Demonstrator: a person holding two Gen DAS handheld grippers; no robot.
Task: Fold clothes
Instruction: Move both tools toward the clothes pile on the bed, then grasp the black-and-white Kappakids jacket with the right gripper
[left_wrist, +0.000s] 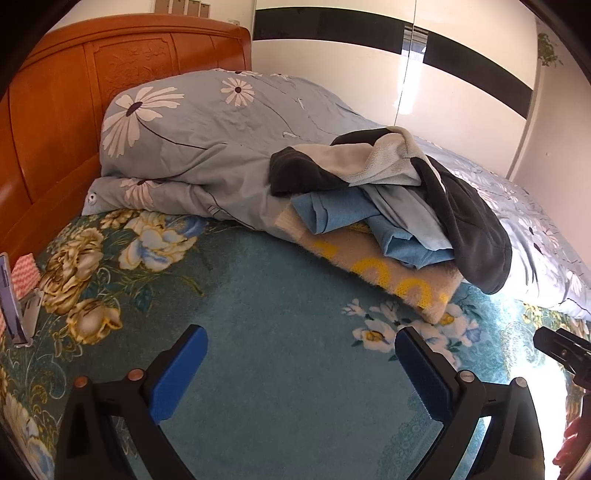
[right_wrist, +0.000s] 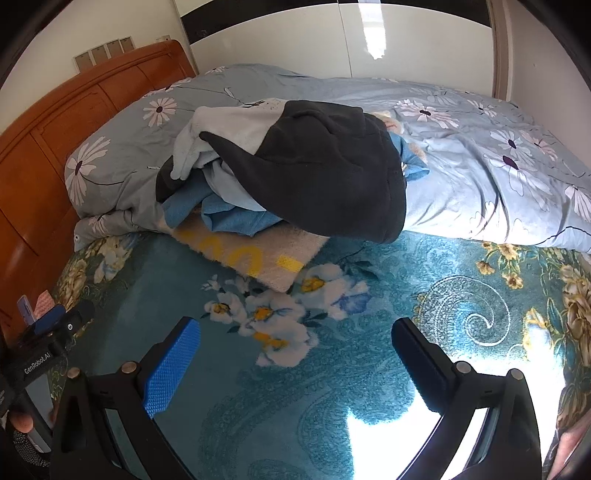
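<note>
A heap of clothes lies on the bed against the duvet. On top sits a dark grey garment (left_wrist: 469, 221) (right_wrist: 332, 173) with a pale lining, over blue garments (left_wrist: 369, 218) (right_wrist: 229, 216). Under them lies a folded beige fleece piece with yellow marks (left_wrist: 388, 273) (right_wrist: 258, 254). My left gripper (left_wrist: 301, 358) hangs open over the teal bedspread, short of the heap, nothing between its blue pads. My right gripper (right_wrist: 295, 350) is likewise open above the bedspread, its fingers apart and bare. Each gripper shows at the edge of the other's view.
A teal floral bedspread (left_wrist: 258, 295) (right_wrist: 369, 332) covers the near part of the bed. A bunched grey-blue daisy duvet (left_wrist: 184, 140) (right_wrist: 480, 177) lies behind the clothes. An orange wooden headboard (left_wrist: 55, 129) (right_wrist: 55, 155) stands at the left, a white wardrobe behind.
</note>
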